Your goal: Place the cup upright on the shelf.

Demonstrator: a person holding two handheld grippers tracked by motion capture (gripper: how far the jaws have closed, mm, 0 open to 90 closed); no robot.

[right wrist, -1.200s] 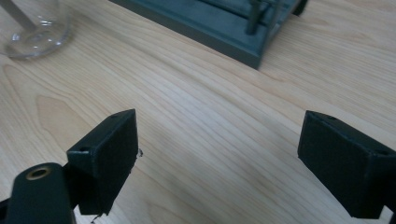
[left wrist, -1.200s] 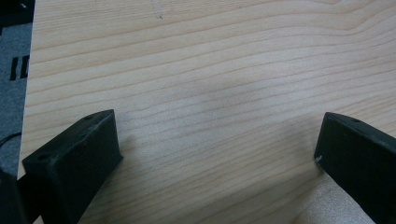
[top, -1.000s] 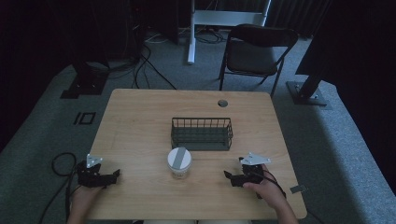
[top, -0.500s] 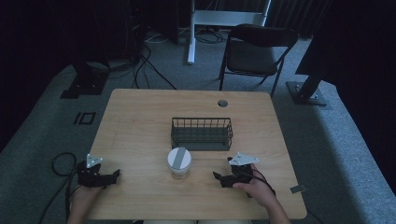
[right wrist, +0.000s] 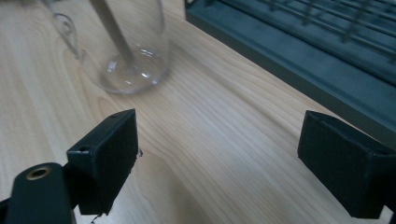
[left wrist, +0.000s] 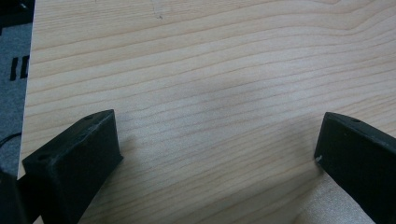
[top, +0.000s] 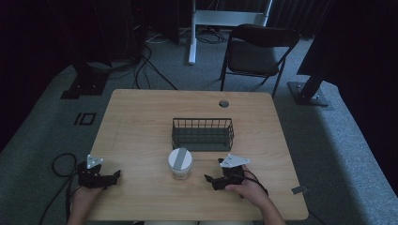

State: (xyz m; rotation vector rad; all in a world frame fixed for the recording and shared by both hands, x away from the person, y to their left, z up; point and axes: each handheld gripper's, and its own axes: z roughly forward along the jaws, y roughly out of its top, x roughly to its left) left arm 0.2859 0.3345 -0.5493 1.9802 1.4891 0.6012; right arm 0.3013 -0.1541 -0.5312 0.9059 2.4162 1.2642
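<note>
High view, near edge first: we see the left claw [top: 114, 176] at the bench's [top: 141, 122] left corner, jaws spread wide w/ bare wood between. Right claw [top: 210, 181] is likewise spread, holding nothing, pointing at the clear lidded jar [top: 180, 163] just beside it. Jar contents: can't tell. Beyond sits the wire basket [top: 202, 134], apparently empty. Farther back, a folding chair [top: 256, 49].

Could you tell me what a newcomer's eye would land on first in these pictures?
Probably the clear jar with its pale lid, standing near the middle of the wooden table. Just behind it sits a dark wire basket. The right tool, jaws open, points toward the jar from its right.
</note>
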